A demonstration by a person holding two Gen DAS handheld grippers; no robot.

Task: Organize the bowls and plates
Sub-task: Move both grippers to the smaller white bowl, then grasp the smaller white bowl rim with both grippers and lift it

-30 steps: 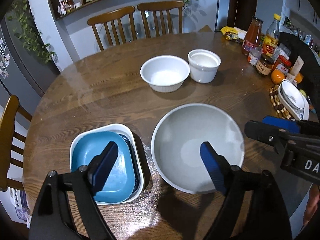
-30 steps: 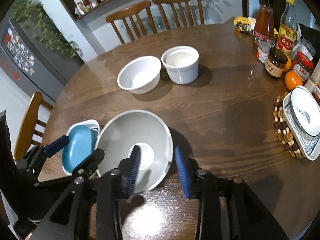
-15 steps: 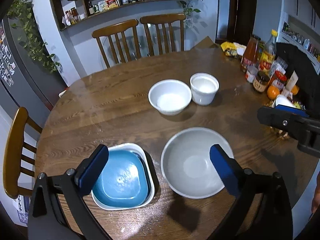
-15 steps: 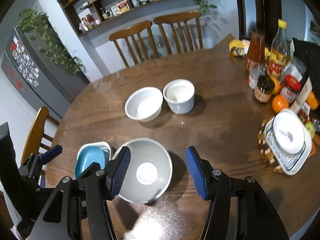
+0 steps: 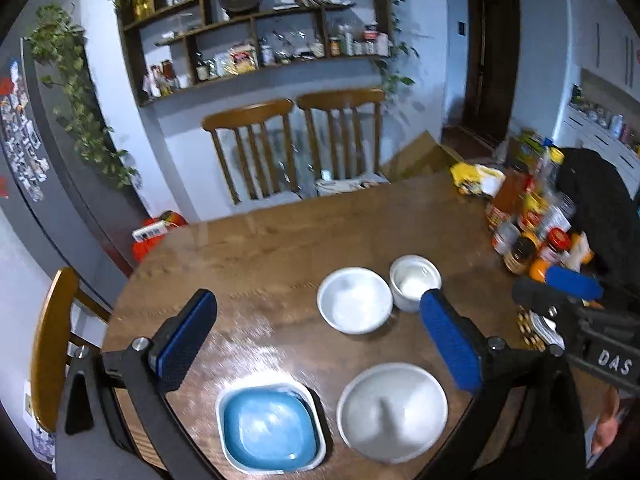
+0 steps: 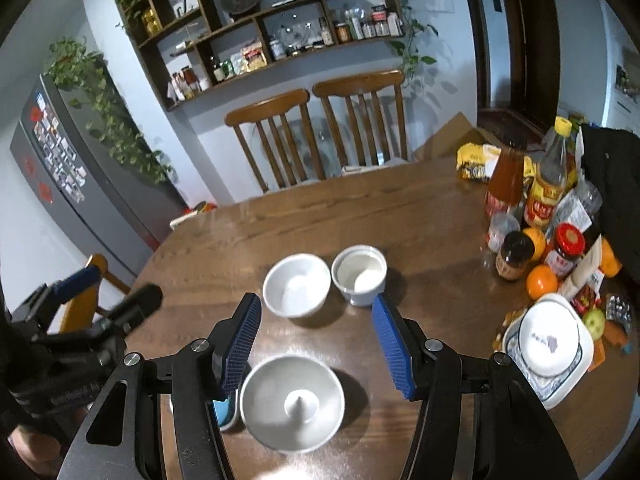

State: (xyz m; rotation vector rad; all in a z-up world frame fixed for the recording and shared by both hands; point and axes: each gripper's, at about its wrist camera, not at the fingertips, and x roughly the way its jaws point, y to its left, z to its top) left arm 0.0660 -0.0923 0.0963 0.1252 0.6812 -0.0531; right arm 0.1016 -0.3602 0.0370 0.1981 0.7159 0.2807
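A big grey bowl [image 5: 392, 412] [image 6: 292, 404] rests on the round wooden table [image 5: 280, 248], right of a blue square plate [image 5: 268, 428] nested in a white square dish [image 5: 224, 400]. Further back a white bowl [image 5: 354, 300] [image 6: 296, 290] and a white cup-shaped bowl [image 5: 414, 282] [image 6: 360, 274] stand side by side. My left gripper [image 5: 318, 298] hangs high above them, wide open and empty. Also above the grey bowl, my right gripper [image 6: 316, 300] is open with nothing between its blue pads. Each gripper shows at the edge of the other's view: the right gripper [image 5: 556, 290], the left gripper [image 6: 112, 288].
Sauce bottles [image 6: 544, 188], jars [image 6: 516, 256] and oranges [image 6: 542, 282] crowd the table's right side. A white patterned dish stack [image 6: 548, 344] sits on a beaded mat there. Two wooden chairs [image 6: 316, 136] stand behind the table and another chair [image 5: 52, 344] at the left.
Both grippers have risen well above the table and tilted up, showing more of the room. Their jaws opened wider. The right gripper came off the grey bowl's rim; the bowl stays on the table.
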